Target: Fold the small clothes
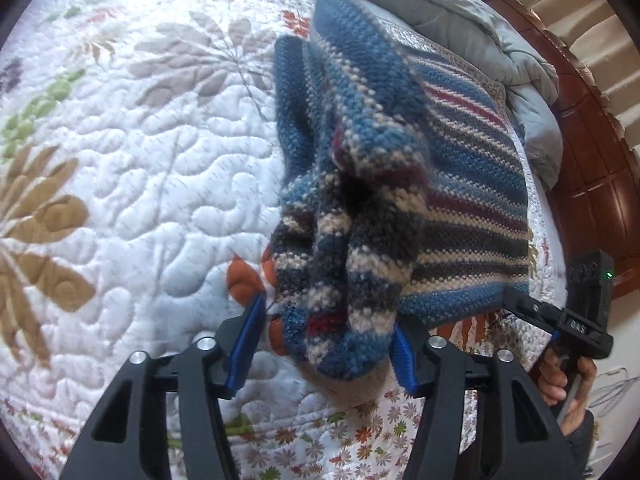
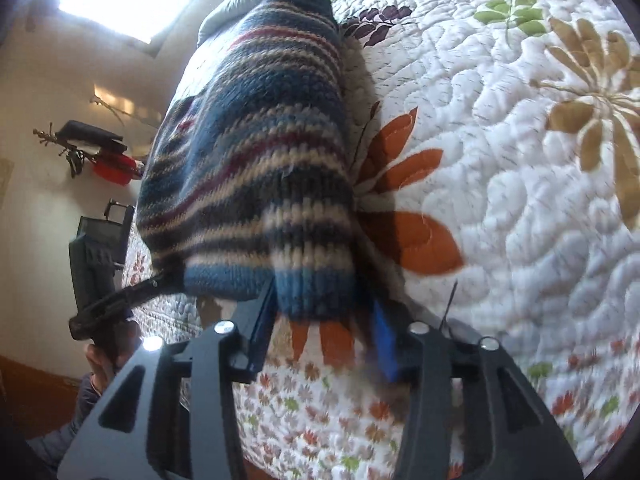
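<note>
A striped knit sweater (image 1: pixel 460 184) in blue, cream, grey and dark red lies on the flowered quilt. In the left wrist view a thick bunched part of it (image 1: pixel 344 264) rises between the blue pads of my left gripper (image 1: pixel 332 320). The knit touches the right pad, and a sliver of quilt shows at the left pad. In the right wrist view the sweater (image 2: pixel 248 120) ends in a ribbed cuff (image 2: pixel 316 280). The cuff sits between the pads of my right gripper (image 2: pixel 324 300), and the blurred right pad stands just off it.
The white quilt (image 1: pixel 140 160) spreads wide to the left of the sweater. A grey duvet (image 1: pixel 460 28) is heaped at the head, against a dark wooden headboard (image 1: pixel 592 152). A hand (image 1: pixel 568 384) holds the other gripper at the bed's edge. A chair (image 2: pixel 100 236) stands off the bed.
</note>
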`<action>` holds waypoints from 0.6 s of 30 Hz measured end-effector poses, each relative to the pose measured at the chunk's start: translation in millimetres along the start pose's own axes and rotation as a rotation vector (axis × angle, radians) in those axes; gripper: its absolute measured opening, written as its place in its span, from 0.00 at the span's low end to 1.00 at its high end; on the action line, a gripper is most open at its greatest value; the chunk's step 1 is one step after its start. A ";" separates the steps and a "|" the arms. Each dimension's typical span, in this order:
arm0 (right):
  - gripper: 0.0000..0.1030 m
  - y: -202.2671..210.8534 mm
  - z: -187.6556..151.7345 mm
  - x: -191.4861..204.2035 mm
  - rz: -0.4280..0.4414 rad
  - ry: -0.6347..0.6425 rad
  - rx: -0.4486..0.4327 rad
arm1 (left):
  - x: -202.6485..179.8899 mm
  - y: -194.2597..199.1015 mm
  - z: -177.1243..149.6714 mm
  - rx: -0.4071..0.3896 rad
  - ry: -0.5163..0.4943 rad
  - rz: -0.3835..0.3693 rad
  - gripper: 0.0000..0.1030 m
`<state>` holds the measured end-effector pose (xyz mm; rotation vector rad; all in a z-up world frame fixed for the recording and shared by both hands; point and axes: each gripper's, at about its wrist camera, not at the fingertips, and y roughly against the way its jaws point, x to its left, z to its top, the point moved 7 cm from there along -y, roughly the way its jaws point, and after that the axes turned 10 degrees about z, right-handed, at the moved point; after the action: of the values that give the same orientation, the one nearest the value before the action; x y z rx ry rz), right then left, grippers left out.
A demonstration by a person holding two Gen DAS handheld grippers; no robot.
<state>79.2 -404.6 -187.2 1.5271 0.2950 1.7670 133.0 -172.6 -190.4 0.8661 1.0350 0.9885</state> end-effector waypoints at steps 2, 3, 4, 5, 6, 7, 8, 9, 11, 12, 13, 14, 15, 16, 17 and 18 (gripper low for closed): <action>0.48 4.6 -11.0 3.5 -0.058 0.029 0.002 | -1.0 6.5 -4.3 -0.020 -0.014 0.034 0.59; 0.48 5.4 -15.7 4.8 -0.077 0.036 0.003 | -1.9 9.9 -6.7 -0.028 -0.022 0.050 0.59; 0.50 6.2 -22.7 6.9 -0.100 0.047 0.006 | -3.1 14.8 -10.6 -0.041 -0.029 0.075 0.60; 0.55 7.4 -28.4 9.4 -0.120 0.060 0.007 | -3.2 17.0 -12.6 -0.046 -0.030 0.087 0.61; 0.57 8.8 -34.8 12.4 -0.138 0.073 0.008 | -3.4 19.6 -15.5 -0.050 -0.033 0.101 0.63; 0.60 10.4 -41.2 15.0 -0.162 0.082 0.009 | -2.5 22.4 -20.1 -0.055 -0.033 0.125 0.64; 0.63 12.6 -45.7 11.9 -0.174 0.089 0.006 | -1.9 24.2 -23.1 -0.059 -0.033 0.138 0.66; 0.64 13.9 -50.8 15.1 -0.189 0.096 0.001 | -0.4 26.8 -28.8 -0.061 -0.032 0.158 0.69; 0.67 16.6 -60.8 19.8 -0.212 0.101 -0.004 | 3.1 29.9 -36.8 -0.061 -0.028 0.185 0.70; 0.68 17.4 -65.3 21.5 -0.220 0.101 -0.005 | 5.8 31.3 -40.9 -0.062 -0.026 0.200 0.71; 0.69 17.1 -69.4 22.5 -0.232 0.098 -0.004 | 8.2 33.6 -46.7 -0.063 -0.025 0.216 0.71; 0.70 16.4 -73.6 23.3 -0.247 0.097 -0.001 | 11.4 34.7 -50.9 -0.061 -0.026 0.232 0.72; 0.70 17.6 -75.0 22.5 -0.259 0.096 0.001 | 15.0 36.9 -55.1 -0.060 -0.026 0.247 0.73; 0.71 17.4 -80.2 22.8 -0.281 0.096 0.006 | 17.5 39.8 -61.5 -0.061 -0.026 0.269 0.73; 0.71 19.5 -83.1 22.2 -0.296 0.097 0.008 | 19.3 42.1 -65.9 -0.063 -0.026 0.285 0.73; 0.73 19.6 -87.1 24.4 -0.311 0.102 0.006 | 20.2 44.2 -68.7 -0.066 -0.026 0.293 0.74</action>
<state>-8.4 -375.5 -179.2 1.3165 0.5579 1.5982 61.0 -131.7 -174.9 0.9916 0.8634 1.2469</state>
